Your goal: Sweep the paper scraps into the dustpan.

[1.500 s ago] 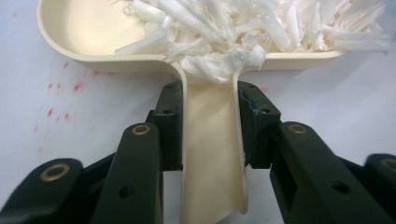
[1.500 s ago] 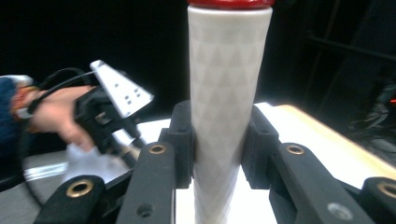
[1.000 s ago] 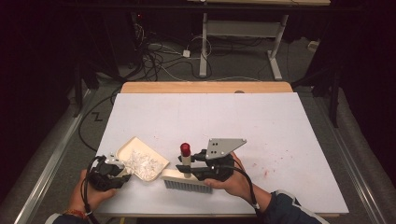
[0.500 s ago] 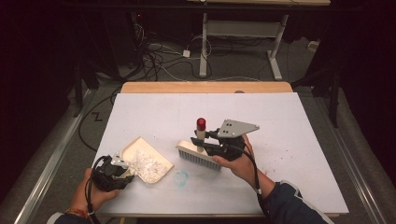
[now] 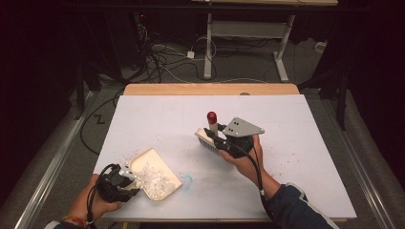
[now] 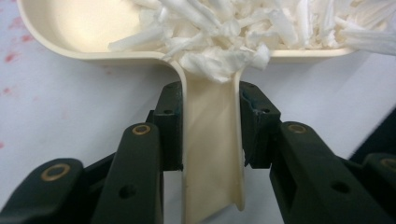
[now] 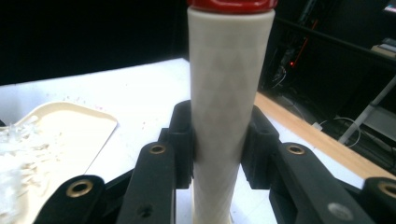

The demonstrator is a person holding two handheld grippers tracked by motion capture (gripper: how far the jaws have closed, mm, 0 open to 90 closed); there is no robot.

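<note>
Sweeping paper shreds: dustpan loaded, brush lifted off the tabletop (image 5: 157, 114)

Lower left of the high view, the left claw (image 5: 125, 180) pinches the handle of the cream dustpan (image 5: 155, 172), which holds a heap of white paper shreds (image 5: 154, 177); the collecting looks mostly done, with only faint specks left and emptying still ahead. Right of centre, the right claw (image 5: 216, 138) pinches the hand brush (image 5: 208, 138) by its red-capped handle. The left gripper view shows shreds spilling onto the pan's handle (image 6: 212, 154).
</note>
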